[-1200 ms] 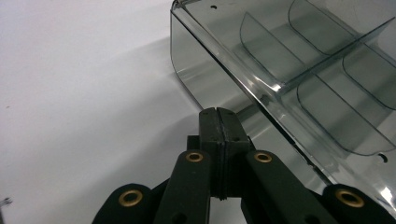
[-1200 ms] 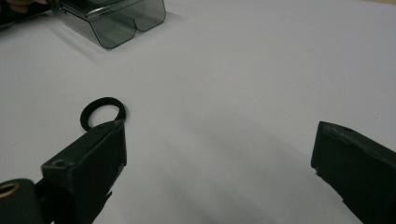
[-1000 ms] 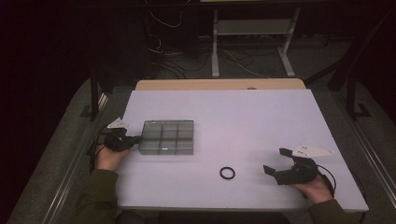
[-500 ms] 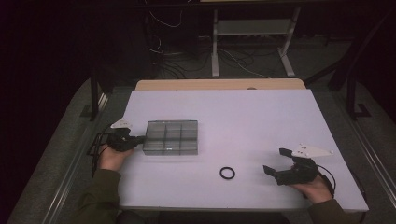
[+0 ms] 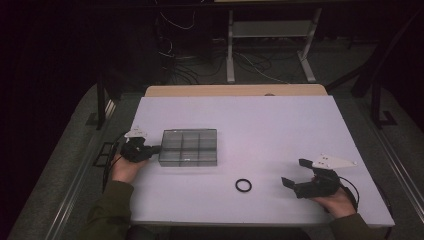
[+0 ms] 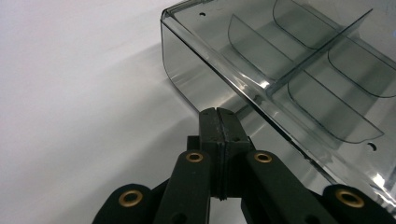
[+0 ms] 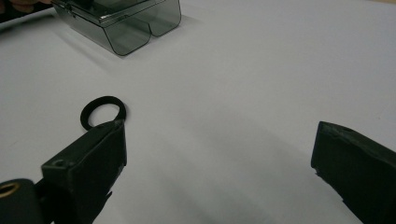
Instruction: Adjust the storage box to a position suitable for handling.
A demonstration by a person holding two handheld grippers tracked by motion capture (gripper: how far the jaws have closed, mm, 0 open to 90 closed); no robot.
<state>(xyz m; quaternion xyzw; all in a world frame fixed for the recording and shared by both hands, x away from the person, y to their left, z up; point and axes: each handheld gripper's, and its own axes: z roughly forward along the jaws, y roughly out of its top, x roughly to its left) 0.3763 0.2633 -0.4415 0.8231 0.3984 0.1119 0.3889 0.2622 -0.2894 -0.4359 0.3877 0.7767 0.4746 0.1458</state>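
Observation:
A smoky clear compartment box (image 5: 189,147) lies closed on the white table (image 5: 280,125), left of centre. My left gripper (image 5: 157,148) is shut, its tips against the box's left side wall. In the left gripper view the two jaws (image 6: 218,113) press together with nothing between them, right at the box (image 6: 289,70). A black ring (image 5: 243,185) lies flat near the table's front. My right gripper (image 5: 296,173) rests open at the front right, a short way right of the ring. In the right gripper view the ring (image 7: 102,112) sits just beyond the left jaw, the box (image 7: 122,23) farther off, and the gripper (image 7: 219,133) holds nothing.
A wooden board (image 5: 235,90) edges the table's far side. Beyond it stand a metal stand's legs (image 5: 267,45) and cables on the dark floor. A black rail (image 5: 100,155) runs along the table's left edge.
The left gripper has moved a little to the right, and the box has slid slightly right with it. The right gripper and the ring have stayed put.

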